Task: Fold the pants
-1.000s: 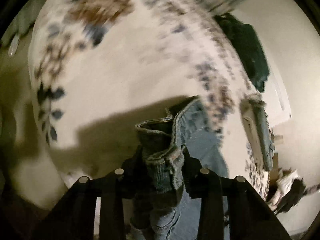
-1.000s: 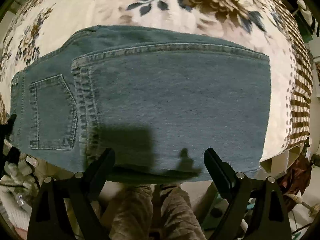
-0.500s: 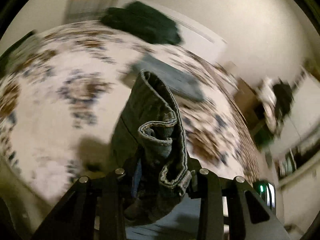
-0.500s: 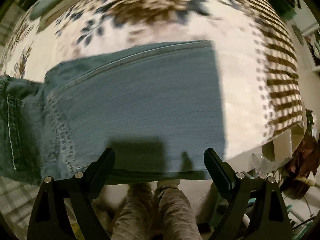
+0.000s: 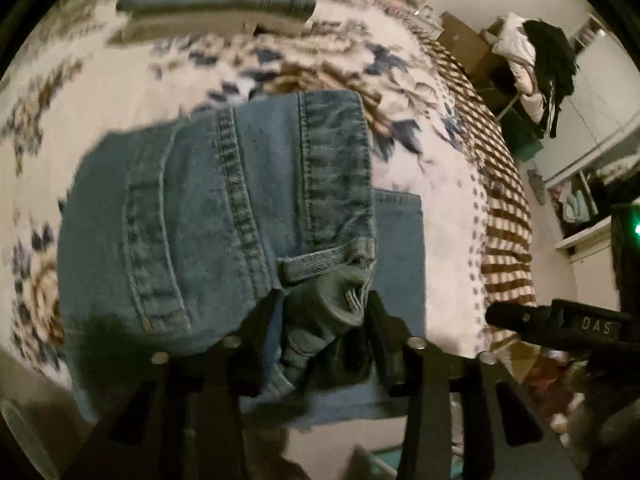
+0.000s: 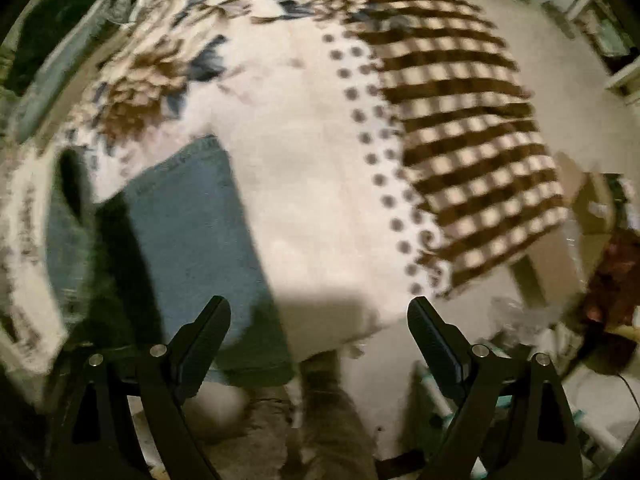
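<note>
Fold-over: waistband end carried onto the leg panel.

The left gripper [image 5: 320, 320] is clamped on the bunched waistband of the jeans [image 5: 216, 220], which lie on the bed [image 5: 420, 160]; the right gripper [image 6: 318, 332] hangs apart, empty. Lower the held end flush with the leg hem, then release. Open room lies rightward; the bed edge is near.

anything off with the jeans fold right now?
Somewhat. The folded-over half of the jeans sits skewed on the lower layer, which pokes out on the right. The left tool grips a bunched waistband corner; the right tool is open, holding nothing.
</note>
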The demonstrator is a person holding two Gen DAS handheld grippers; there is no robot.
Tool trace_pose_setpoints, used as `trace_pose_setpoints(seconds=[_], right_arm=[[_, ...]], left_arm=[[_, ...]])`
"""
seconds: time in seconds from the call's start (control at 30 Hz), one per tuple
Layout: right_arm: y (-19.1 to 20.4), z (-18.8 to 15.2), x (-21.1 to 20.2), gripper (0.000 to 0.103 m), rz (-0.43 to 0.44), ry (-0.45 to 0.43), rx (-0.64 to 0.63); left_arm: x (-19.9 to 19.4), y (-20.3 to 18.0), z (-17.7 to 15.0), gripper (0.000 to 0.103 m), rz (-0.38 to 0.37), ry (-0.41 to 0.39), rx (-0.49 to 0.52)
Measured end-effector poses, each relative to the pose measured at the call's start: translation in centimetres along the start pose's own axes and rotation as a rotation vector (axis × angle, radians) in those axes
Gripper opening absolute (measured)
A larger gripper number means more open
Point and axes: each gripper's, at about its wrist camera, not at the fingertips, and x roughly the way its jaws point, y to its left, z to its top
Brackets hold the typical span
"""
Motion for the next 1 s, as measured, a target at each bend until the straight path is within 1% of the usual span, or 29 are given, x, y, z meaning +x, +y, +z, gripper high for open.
trace_pose_setpoints(seconds=[0.03,0.07,0.1,0.13,0.17,0.23,0.3,0.33,0.4,0.43,0.5,0.57,0.6,0.63,0.7,0.73,0.77,0.8,0.87,0.9,0.93,1.0], right_arm=[[-0.1,0.3,0.1,0.092,0.058,0.003,-0.002],[0.1,0.6,0.1,0.092,0.102,0.008,-0.004],[0.4,0.8,0.1,0.092,0.094,0.034,0.003],[0.8,1.2,0.2,0.092,0.166,0.04,0.001],[1.3,1.5,0.3,0.092,0.217,0.046,-0.002],[2.8,2.3,0.7,0.092,0.32,0.064,-0.02],[5.0,3.2,1.5,0.092,0.375,0.092,-0.057],[6.5,3.6,2.0,0.092,0.39,0.101,-0.083],[9.0,4.5,3.5,0.092,0.392,0.114,-0.135],[10.3,4.9,4.5,0.092,0.395,0.131,-0.159],[12.2,5.8,6.3,0.092,0.404,0.165,-0.185],[13.9,6.3,9.0,0.092,0.393,0.219,-0.2],[14.7,6.4,10.2,0.092,0.375,0.236,-0.204],[15.4,6.3,11.3,0.092,0.336,0.246,-0.215],[16.4,5.9,12.0,0.092,0.289,0.214,-0.224],[17.0,5.6,11.9,0.076,0.264,0.19,-0.236],[17.5,5.2,11.4,0.039,0.253,0.165,-0.256],[18.0,4.9,11.0,0.039,0.233,0.154,-0.272],[18.6,4.0,9.9,0.022,0.192,0.106,-0.28],[18.9,3.6,9.4,0.021,0.182,0.092,-0.284],[19.0,3.3,8.7,0.019,0.192,0.097,-0.262],[18.8,3.3,6.8,0.017,0.207,0.07,-0.232]], left_arm=[[-0.7,0.1,0.2,0.058,-0.024,0.006,-0.025],[-1.1,0.2,0.0,0.082,-0.018,0.004,-0.028],[-1.7,0.2,0.0,0.09,-0.008,0.007,-0.028],[-2.5,0.3,0.1,0.095,-0.008,0.014,-0.031],[-3.4,0.7,0.4,0.095,-0.01,0.013,-0.042],[-4.4,1.8,0.6,0.095,0.019,-0.002,-0.058],[-4.9,3.5,1.2,0.095,0.069,-0.013,-0.083],[-5.1,4.5,1.5,0.095,0.096,-0.022,-0.099],[-4.9,6.7,2.0,0.095,0.153,-0.036,-0.127],[-4.7,8.2,2.3,0.095,0.198,-0.031,-0.152],[-4.4,10.2,2.7,0.095,0.242,-0.028,-0.179],[-4.1,12.5,3.3,0.095,0.289,-0.029,-0.209],[-4.1,13.1,3.5,0.095,0.301,-0.03,-0.215],[-4.3,14.0,3.8,0.095,0.319,-0.034,-0.227],[-4.7,14.9,4.3,0.095,0.325,-0.043,-0.241],[-5.0,15.4,4.5,0.095,0.332,-0.048,-0.249],[-5.1,15.6,4.7,0.095,0.332,-0.052,-0.254],[-5.4,15.8,4.9,0.095,0.331,-0.056,-0.259],[-5.8,15.9,5.2,0.095,0.328,-0.06,-0.268],[-6.1,16.0,5.3,0.095,0.324,-0.064,-0.27],[-6.5,15.9,5.4,0.095,0.328,-0.073,-0.265],[-7.1,15.7,5.6,0.095,0.328,-0.084,-0.254]])
